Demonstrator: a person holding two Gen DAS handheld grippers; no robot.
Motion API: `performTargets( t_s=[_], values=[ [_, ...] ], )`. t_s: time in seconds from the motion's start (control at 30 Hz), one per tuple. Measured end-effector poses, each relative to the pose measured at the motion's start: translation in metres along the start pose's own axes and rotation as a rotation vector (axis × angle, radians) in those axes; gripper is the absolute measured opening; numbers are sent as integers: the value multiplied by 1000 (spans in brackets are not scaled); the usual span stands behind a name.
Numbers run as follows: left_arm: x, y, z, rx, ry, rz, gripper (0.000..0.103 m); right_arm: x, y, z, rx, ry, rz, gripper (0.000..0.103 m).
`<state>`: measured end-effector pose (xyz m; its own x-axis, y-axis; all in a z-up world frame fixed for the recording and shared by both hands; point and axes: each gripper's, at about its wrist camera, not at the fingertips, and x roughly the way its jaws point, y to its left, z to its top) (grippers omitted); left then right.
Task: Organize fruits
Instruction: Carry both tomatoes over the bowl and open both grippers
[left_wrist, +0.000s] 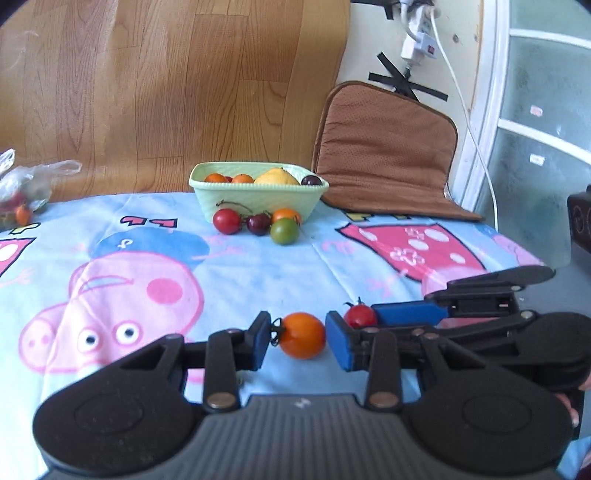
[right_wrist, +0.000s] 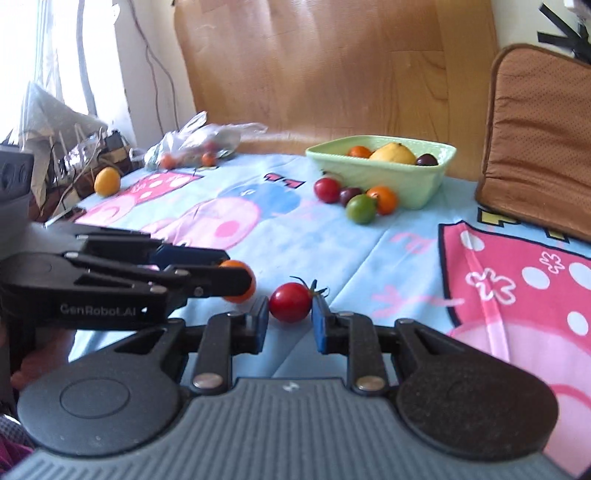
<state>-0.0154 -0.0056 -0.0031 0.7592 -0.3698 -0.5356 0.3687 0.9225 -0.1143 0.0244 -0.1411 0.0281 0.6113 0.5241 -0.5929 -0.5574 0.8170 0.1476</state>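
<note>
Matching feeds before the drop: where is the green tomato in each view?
Left wrist: green tomato upper centre, at the front of the fruit cluster before the green bowl.
Right wrist: green tomato upper right of centre.
Shared landmark: the green bowl.

Both wrist views look low across the cloth (left_wrist: 280, 266), sharing the bowl (left_wrist: 258, 195).

my left gripper (left_wrist: 298, 338) was clamped on an orange tomato (left_wrist: 303, 335), blue pads pressing on both its sides, above the cartoon-pig cloth (left_wrist: 258, 266). just beside it on the right, my right gripper (left_wrist: 364, 316) pinched a small red tomato (left_wrist: 360, 315). farther off sat a pale green bowl (left_wrist: 258, 195) of fruit, with a red, a dark, an orange and a green tomato (left_wrist: 284, 230) clustered against its front.
</note>
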Motion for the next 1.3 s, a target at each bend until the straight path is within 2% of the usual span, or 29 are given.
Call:
performTargets(
  t_s=[0.27,0.7,0.87,1.0,1.13,1.3],
  values=[
    [-8,0,-5,-1,-17,43,46,5,14,-7,-47,-9,-58,29],
    [-4,5,-3,-31,2,41,48,2,17,-7,-56,-4,-85,29],
    [5,10,1,-46,23,31,47,7,15,-5,-51,-2,-95,29],
    [10,13,0,-65,32,-6,37,7,12,-5,-50,-8,-87,27],
    [10,13,3,-70,17,-7,37,7,14,-5,-64,-20,-82,26],
    [15,21,28,-73,-11,-19,37,6,11,6,-71,-72,-91,26]
  ],
)
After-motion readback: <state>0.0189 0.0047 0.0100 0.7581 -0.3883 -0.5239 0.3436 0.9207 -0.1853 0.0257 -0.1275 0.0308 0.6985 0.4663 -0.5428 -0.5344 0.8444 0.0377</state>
